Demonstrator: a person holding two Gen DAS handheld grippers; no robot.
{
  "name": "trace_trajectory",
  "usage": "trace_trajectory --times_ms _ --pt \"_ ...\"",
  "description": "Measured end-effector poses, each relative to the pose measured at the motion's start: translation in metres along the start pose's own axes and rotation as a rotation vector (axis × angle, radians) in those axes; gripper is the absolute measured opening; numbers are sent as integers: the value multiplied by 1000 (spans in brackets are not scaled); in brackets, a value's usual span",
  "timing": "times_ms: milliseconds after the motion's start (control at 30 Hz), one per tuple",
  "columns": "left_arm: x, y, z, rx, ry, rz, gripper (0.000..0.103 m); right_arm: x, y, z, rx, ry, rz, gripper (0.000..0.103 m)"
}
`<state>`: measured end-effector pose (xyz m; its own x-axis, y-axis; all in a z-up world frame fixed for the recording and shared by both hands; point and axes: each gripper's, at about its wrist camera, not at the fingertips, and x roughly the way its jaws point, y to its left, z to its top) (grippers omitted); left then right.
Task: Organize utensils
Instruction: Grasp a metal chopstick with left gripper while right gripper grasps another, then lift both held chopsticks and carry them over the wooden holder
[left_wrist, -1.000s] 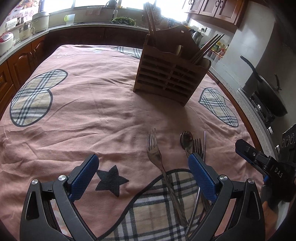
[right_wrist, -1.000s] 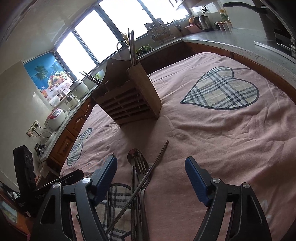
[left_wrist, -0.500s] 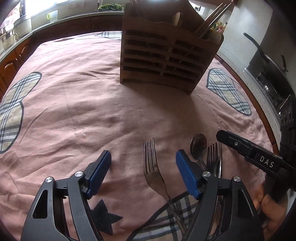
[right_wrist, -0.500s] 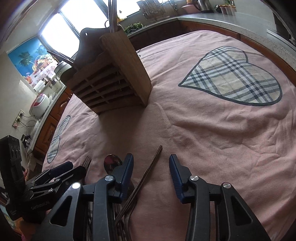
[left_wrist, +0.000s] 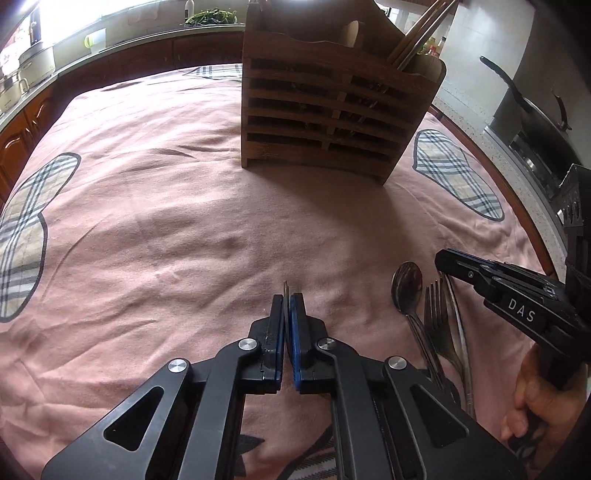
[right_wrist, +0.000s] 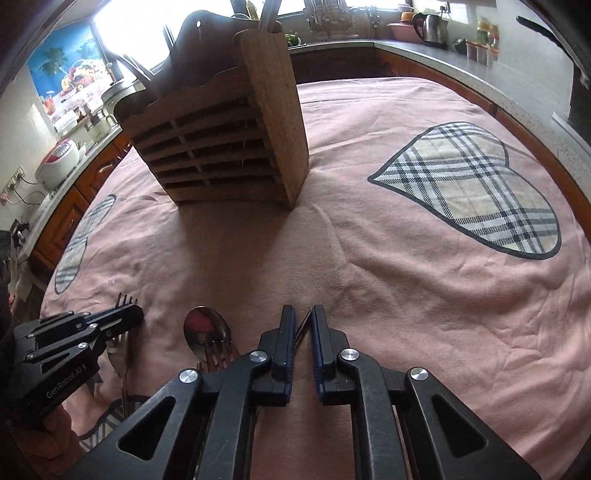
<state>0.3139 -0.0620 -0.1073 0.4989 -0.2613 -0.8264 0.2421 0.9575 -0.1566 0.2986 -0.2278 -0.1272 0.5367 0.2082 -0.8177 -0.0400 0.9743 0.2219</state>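
My left gripper (left_wrist: 287, 299) has its jaws closing tight on a metal fork (left_wrist: 285, 288), whose tines stick out edge-on past the blue pads, low over the pink tablecloth (left_wrist: 166, 229). My right gripper (right_wrist: 303, 314) has its jaws closing on a thin metal chopstick (right_wrist: 303, 326), whose tip shows between the pads. Beside it lie a spoon (right_wrist: 207, 328) and a second fork (right_wrist: 218, 350). The left wrist view shows the same spoon (left_wrist: 406, 282) and second fork (left_wrist: 437, 317) under the right gripper (left_wrist: 447, 260). A slatted wooden utensil holder (left_wrist: 332, 110) stands beyond with chopsticks in it.
A person's hand (left_wrist: 532, 406) holds the right gripper's handle. A black wok (left_wrist: 535, 122) sits on the stove past the table's right edge. A kettle (right_wrist: 430, 27) and a rice cooker (right_wrist: 59, 162) stand on the surrounding counters. Plaid heart patches (right_wrist: 476, 188) mark the cloth.
Both grippers moved forward and down towards the utensils and went from wide open to shut, the left around the lone fork, the right around the chopstick.
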Motion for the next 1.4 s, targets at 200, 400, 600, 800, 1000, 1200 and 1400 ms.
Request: trace_trajectory --times_ms 200,400,600,800,1000,1200,1400 --pt "-25 12 -6 -46 -45 -23 3 -17 -4 0 38 -26 57 3" --pt "-63 19 -16 -85 -119 -64 2 -47 -1 1 43 -81 117 3" --pt "-97 23 -28 -107 -198 -79 2 -79 5 0 43 -150 162 3" --pt "-122 30 -38 -121 -252 -82 2 -109 11 -4 34 -217 175 3" --pt "-125 25 -48 -100 -257 -89 2 -124 16 -8 21 -247 186 3" --pt "-135 19 -59 -92 -283 -91 1 -140 18 -15 16 -278 197 3" --pt "-157 18 -60 -102 -345 -85 1 -162 17 -14 13 -343 206 3"
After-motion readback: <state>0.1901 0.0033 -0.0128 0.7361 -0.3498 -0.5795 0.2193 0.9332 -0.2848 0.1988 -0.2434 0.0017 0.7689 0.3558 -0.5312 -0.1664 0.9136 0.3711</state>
